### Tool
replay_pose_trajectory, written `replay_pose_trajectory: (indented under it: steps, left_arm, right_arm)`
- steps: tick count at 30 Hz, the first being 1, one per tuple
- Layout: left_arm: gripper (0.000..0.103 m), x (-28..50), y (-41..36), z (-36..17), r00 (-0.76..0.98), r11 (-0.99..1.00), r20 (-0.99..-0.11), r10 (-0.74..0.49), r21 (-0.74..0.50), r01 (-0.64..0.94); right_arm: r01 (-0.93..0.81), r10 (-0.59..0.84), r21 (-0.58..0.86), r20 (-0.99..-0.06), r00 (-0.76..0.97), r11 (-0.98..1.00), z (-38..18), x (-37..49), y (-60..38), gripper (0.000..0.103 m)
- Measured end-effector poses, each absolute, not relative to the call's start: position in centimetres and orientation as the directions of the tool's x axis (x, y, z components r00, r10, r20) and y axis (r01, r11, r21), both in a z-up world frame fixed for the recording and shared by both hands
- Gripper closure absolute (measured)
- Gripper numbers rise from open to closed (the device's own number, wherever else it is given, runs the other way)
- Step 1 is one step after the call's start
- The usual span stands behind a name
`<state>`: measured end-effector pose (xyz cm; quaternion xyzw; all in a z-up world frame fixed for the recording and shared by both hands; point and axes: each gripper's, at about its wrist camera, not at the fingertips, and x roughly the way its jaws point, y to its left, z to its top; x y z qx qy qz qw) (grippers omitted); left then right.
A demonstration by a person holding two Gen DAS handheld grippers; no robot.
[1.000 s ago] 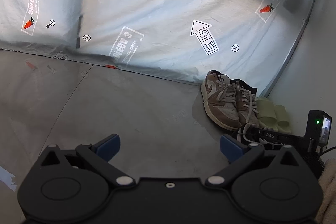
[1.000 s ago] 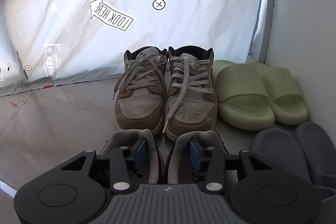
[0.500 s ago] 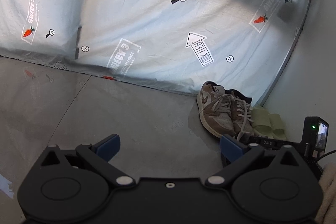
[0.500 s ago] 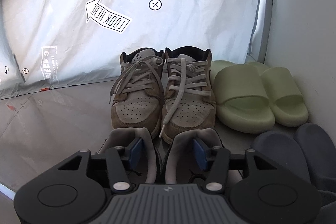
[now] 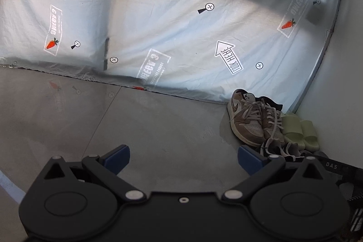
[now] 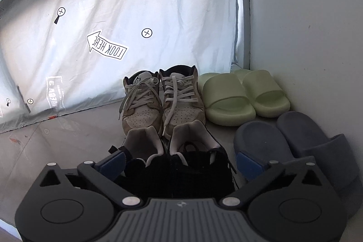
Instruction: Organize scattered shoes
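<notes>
A pair of black shoes (image 6: 177, 151) with grey linings stands on the floor, heels toward me, behind a pair of brown lace-up sneakers (image 6: 163, 103). My right gripper (image 6: 181, 162) hangs just above the black pair. Its jaws are opening wide and the blue pads touch neither shoe. Pale green slides (image 6: 240, 96) and dark grey slides (image 6: 295, 142) sit to the right. In the left wrist view my left gripper (image 5: 183, 159) is open over bare floor, with the brown sneakers (image 5: 249, 121), black shoes (image 5: 279, 150) and green slides (image 5: 299, 133) off to its right.
A pale blue printed sheet (image 5: 158, 26) hangs down to the floor behind the shoes. A white wall (image 6: 306, 15) closes the right side. Grey floor tiles (image 5: 113, 119) stretch to the left of the shoe rows.
My right gripper's jaws went from narrow, between the black shoes' collars, to wide apart, and it drew back and up. My left gripper pulled back; the shoes look smaller.
</notes>
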<state>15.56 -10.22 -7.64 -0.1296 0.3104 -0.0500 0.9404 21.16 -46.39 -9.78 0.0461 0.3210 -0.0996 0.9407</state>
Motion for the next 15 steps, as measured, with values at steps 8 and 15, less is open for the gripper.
replay_pose_trajectory:
  steps: [8,15]
  left_arm:
    - [0.001,12.5,-5.6,-5.0,0.851,0.972,-0.512,-0.114,-0.235,-0.011]
    - [0.001,10.2,-0.4,-3.2,0.837,0.984,-0.533,-0.127,-0.173,0.039]
  right_arm:
    - [0.224,-0.163,0.046,-0.545,0.822,0.974,-5.8,16.8,-42.1,0.0]
    - [0.182,-0.115,0.076,-0.528,0.842,0.98,-3.2,13.1,-35.4,0.0]
